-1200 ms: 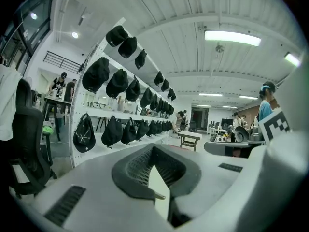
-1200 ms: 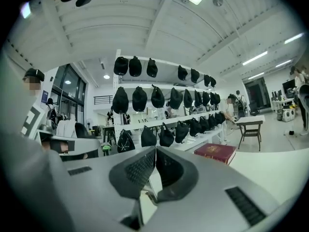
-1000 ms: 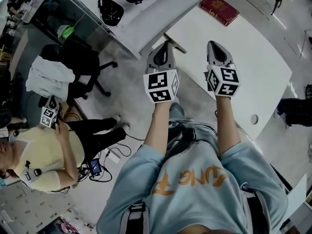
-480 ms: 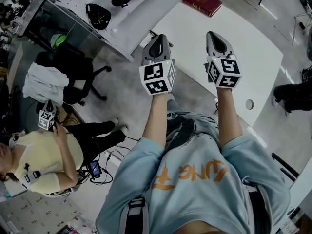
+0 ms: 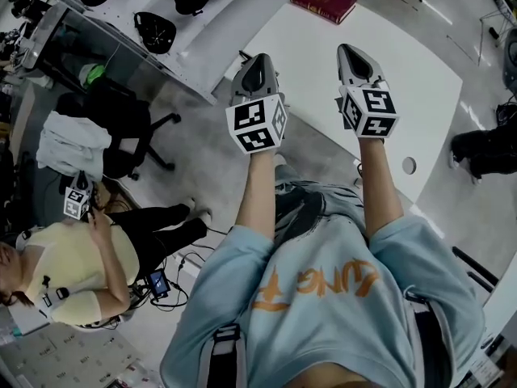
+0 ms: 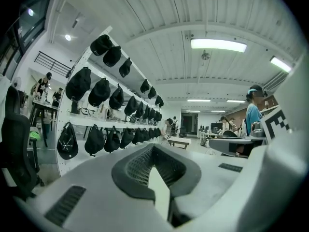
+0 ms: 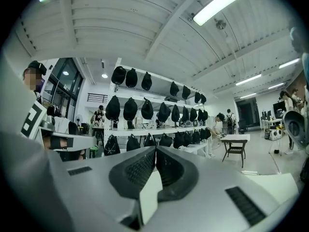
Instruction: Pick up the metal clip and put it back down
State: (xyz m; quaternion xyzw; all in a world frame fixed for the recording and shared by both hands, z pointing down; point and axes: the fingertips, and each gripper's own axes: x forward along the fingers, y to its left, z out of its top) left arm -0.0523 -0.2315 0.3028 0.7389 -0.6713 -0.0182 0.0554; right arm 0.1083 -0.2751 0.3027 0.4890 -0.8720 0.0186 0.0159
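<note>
No metal clip shows in any view. My left gripper point(image 5: 257, 69) is held out level over the near edge of the white table point(image 5: 420, 95), jaws together and nothing between them. My right gripper point(image 5: 353, 59) hangs beside it over the tabletop, also shut and empty. In the left gripper view the pads point(image 6: 153, 146) meet at the tip, and the camera looks across the room rather than down. In the right gripper view the pads point(image 7: 155, 151) are likewise pressed together.
A red book point(image 5: 323, 1) lies at the table's far side, and a round hole point(image 5: 409, 166) sits near its right edge. Left of me are an office chair point(image 5: 121, 128), a shelf with black caps point(image 5: 153, 31) and a seated person point(image 5: 73, 257).
Both grippers have drifted slightly up and left in the head view, staying side by side and shut. The table and the book have slid the same way in the picture.
</note>
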